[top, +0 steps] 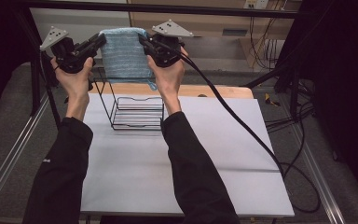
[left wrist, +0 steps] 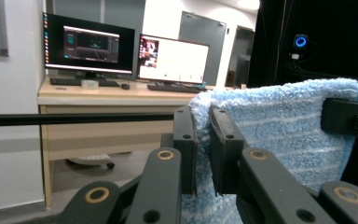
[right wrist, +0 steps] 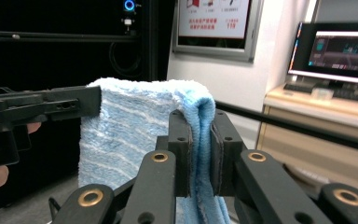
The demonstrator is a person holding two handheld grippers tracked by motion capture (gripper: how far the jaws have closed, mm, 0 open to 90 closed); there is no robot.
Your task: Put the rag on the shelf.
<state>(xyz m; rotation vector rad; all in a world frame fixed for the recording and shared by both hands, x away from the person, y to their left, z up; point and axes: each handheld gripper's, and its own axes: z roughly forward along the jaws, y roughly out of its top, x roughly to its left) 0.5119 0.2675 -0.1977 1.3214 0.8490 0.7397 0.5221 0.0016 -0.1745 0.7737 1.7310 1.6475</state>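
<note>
White surface [top: 135, 163] below us carries a wire rack [top: 135, 109] — above that rack we hold a blue towel [top: 123, 53] stretched, left hand-held gripper [top: 100, 41] and right hand-held gripper [top: 144, 42] each clamped on an upper corner.

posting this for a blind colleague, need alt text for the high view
Two hands hold a blue towel stretched in the air, the left gripper and right gripper each clamped on a top corner. Below it a black wire rack stands on a white table.
</note>
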